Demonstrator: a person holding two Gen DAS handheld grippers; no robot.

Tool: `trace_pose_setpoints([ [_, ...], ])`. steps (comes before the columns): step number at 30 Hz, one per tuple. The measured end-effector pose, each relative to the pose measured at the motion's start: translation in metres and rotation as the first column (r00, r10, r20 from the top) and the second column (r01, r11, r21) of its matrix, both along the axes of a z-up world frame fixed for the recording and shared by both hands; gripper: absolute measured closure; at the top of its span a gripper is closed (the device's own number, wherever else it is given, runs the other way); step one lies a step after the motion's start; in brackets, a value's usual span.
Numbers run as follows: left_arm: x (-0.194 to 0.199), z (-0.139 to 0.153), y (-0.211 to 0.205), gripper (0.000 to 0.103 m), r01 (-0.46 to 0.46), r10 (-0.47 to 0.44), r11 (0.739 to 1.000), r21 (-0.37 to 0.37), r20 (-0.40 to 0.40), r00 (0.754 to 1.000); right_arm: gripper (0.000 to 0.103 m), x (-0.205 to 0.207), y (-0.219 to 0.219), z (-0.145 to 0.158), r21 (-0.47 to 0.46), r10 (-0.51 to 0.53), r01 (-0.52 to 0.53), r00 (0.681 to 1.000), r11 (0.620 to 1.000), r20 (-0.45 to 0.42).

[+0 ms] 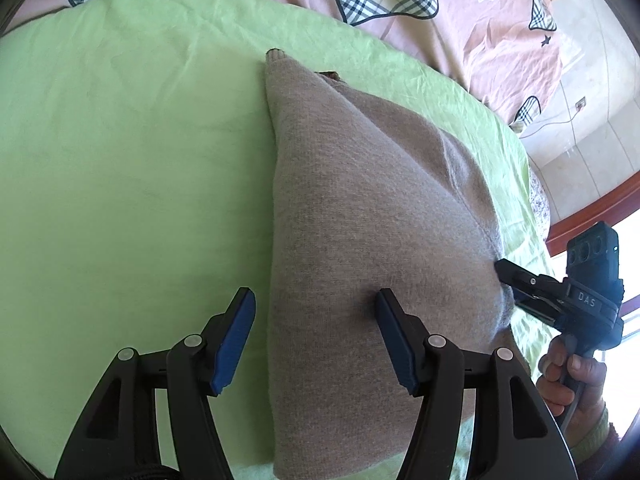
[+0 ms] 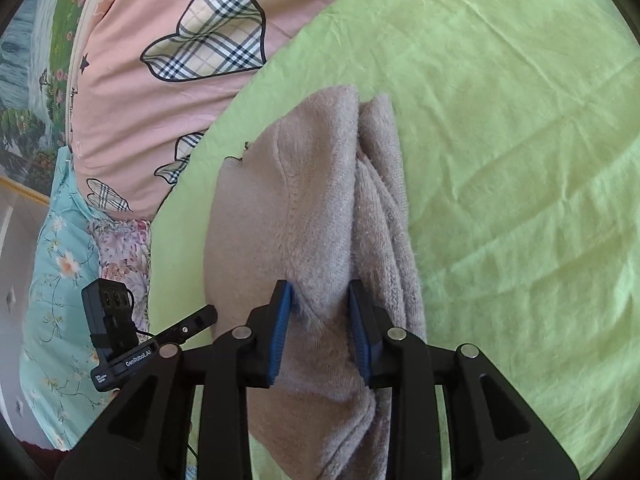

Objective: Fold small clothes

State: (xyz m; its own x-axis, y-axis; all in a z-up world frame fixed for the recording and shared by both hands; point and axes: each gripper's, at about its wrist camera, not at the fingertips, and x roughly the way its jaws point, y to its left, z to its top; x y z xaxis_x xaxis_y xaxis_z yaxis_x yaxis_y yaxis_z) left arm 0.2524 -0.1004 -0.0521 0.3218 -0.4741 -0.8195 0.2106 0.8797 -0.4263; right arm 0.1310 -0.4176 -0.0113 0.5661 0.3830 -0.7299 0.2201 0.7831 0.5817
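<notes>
A grey knitted garment (image 1: 360, 208) lies folded lengthwise on a light green sheet (image 1: 120, 140) spread over a bed. Beyond the sheet, at the far side, lies a pink quilt (image 1: 500, 32) printed with plaid hearts and stars.

Left hand-held gripper (image 1: 316, 336): jaws stand wide apart. They straddle the near left edge of the garment; the left blue pad (image 1: 234, 344) is over bare sheet, the right pad rests on the knit surface. Neither pad presses the fabric from both sides, so nothing is clamped.

Right hand-held gripper (image 2: 320, 328): jaws are nearly together and pinch a raised ridge of the garment (image 2: 312, 220) between the blue pads (image 2: 280, 332). In the left wrist view this gripper (image 1: 506, 274) meets the right edge of the garment, and a hand (image 1: 568, 376) holds its grip.

In the right wrist view the garment shows two long folds running away from the camera, side by side. A floral turquoise cloth (image 2: 60, 280) lies at the left edge of the bed.
</notes>
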Motion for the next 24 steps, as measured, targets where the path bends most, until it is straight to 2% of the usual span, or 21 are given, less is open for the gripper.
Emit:
trace_pose_setpoints([
  [1, -0.001, 0.002, -0.001, 0.040, 0.005, -0.005, 1.000, 0.000, 0.000, 1.000, 0.088, -0.001, 0.001, 0.005, -0.010, 0.006, -0.006, 1.000, 1.000, 0.013],
  [4, -0.006, 0.012, -0.004, 0.039, 0.034, -0.034, 0.999, -0.012, 0.018, 0.999, 0.093, -0.012, 0.000, 0.035, -0.015, -0.010, 0.012, 0.993, 1.000, 0.120],
  [5, -0.008, 0.014, -0.006, 0.037, 0.043, -0.043, 0.999, -0.001, 0.027, 0.999, 0.101, -0.016, -0.004, 0.043, -0.029, -0.022, 0.027, 0.989, 0.999, 0.146],
  [6, -0.008, 0.014, -0.008, 0.036, 0.047, -0.048, 0.999, 0.014, 0.032, 0.998, 0.102, -0.019, -0.010, 0.047, -0.054, -0.039, 0.047, 0.988, 0.997, 0.152],
  [8, -0.004, 0.008, -0.011, 0.036, 0.048, -0.049, 0.998, 0.029, 0.012, 0.999, 0.102, -0.016, -0.024, 0.039, -0.107, -0.061, 0.071, 0.994, 0.992, 0.090],
  [11, 0.002, -0.003, -0.013, 0.032, 0.042, -0.041, 0.999, 0.026, -0.020, 0.999, 0.100, -0.015, -0.040, 0.022, -0.060, -0.105, 0.107, 0.994, 0.992, 0.038],
  [13, 0.005, -0.008, -0.013, 0.025, 0.036, -0.035, 0.999, 0.028, -0.026, 0.999, 0.085, -0.018, -0.040, 0.020, -0.005, -0.105, 0.105, 0.993, 0.994, 0.057],
  [15, 0.010, -0.016, -0.013, 0.022, 0.031, -0.030, 0.999, 0.017, -0.047, 0.998, 0.024, -0.021, -0.034, 0.020, 0.006, -0.106, 0.106, 0.990, 0.994, 0.090],
  [16, 0.012, -0.019, -0.013, 0.022, 0.028, -0.028, 1.000, 0.004, -0.058, 0.998, 0.017, -0.022, -0.029, 0.021, -0.009, -0.111, 0.112, 0.988, 0.994, 0.108],
  [17, 0.015, -0.024, -0.013, 0.020, 0.024, -0.025, 1.000, -0.016, -0.077, 0.997, 0.015, -0.021, -0.025, 0.020, -0.030, -0.100, 0.104, 0.989, 0.994, 0.113],
  [18, 0.017, -0.028, -0.013, 0.020, 0.019, -0.022, 0.999, -0.028, -0.088, 0.996, 0.015, -0.015, -0.019, 0.015, -0.052, -0.074, 0.079, 0.994, 0.996, 0.082],
  [20, 0.021, -0.034, -0.012, 0.020, 0.010, -0.018, 0.998, -0.069, -0.113, 0.993, 0.015, -0.006, -0.015, 0.004, -0.037, -0.050, 0.052, 0.998, 0.998, 0.041],
  [21, 0.022, -0.036, -0.012, 0.022, 0.008, -0.018, 0.996, -0.085, -0.117, 0.993, 0.017, -0.001, -0.013, -0.004, -0.027, -0.039, 0.039, 0.999, 0.999, 0.012],
  [22, 0.022, -0.038, -0.012, 0.032, 0.013, -0.027, 0.993, -0.119, -0.119, 0.993, 0.018, 0.005, -0.010, -0.013, -0.032, -0.025, 0.024, 0.999, 0.999, -0.027],
  [23, 0.022, -0.038, -0.013, 0.039, 0.019, -0.036, 0.990, -0.140, -0.120, 0.992, 0.029, 0.008, -0.009, -0.020, -0.031, -0.013, 0.011, 0.999, 0.999, -0.053],
  [24, 0.021, -0.036, -0.014, 0.041, 0.017, -0.032, 0.991, -0.133, -0.106, 0.994, 0.043, 0.012, -0.008, -0.028, 0.003, 0.002, -0.002, 0.998, 1.000, -0.068],
])
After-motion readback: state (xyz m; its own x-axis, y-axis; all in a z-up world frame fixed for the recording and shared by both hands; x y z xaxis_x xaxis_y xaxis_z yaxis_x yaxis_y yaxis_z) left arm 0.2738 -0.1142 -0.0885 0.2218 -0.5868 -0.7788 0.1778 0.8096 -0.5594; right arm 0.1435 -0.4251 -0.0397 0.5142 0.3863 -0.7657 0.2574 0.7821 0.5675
